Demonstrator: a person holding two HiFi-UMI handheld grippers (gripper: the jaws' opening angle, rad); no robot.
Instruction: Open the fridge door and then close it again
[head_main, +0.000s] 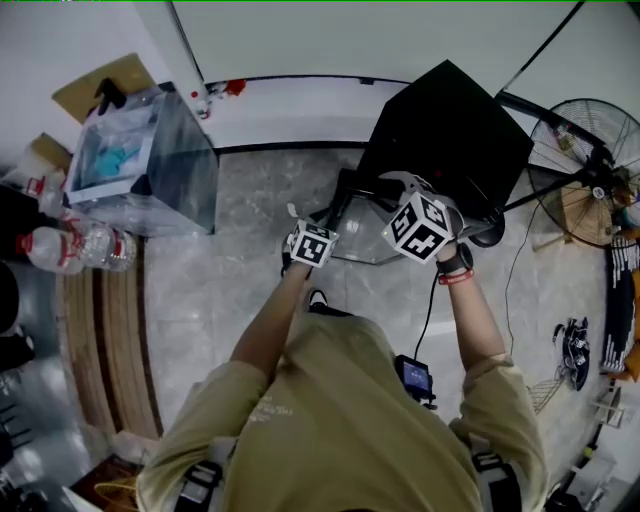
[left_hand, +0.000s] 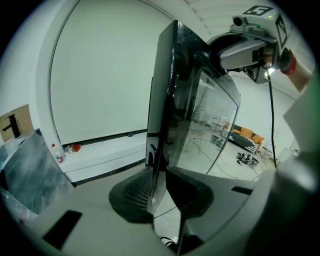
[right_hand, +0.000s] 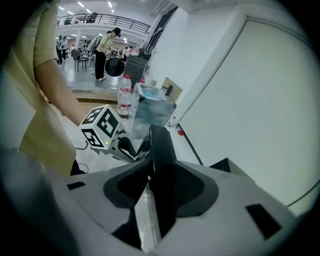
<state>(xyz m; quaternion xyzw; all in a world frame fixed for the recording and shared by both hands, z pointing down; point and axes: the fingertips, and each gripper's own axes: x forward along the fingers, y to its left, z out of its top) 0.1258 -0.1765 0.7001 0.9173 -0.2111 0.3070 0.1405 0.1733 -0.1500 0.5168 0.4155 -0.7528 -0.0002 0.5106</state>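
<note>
the fridge (head_main: 455, 135) stands against the wall (head_main: 350, 40), the fridge door (head_main: 362, 235) open before it, a box (head_main: 150, 165) left, a fan (head_main: 590, 170) right.

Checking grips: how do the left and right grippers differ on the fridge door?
The left gripper holds its tongs narrow on the fridge door's thin edge; the right gripper holds them wider on its thick black frame. The left gripper is farther from the fridge than the right gripper. Both clamp the open door.

Floor fan (head_main: 588, 150), water bottles (head_main: 75, 247), clear bin (head_main: 185, 175)
</note>
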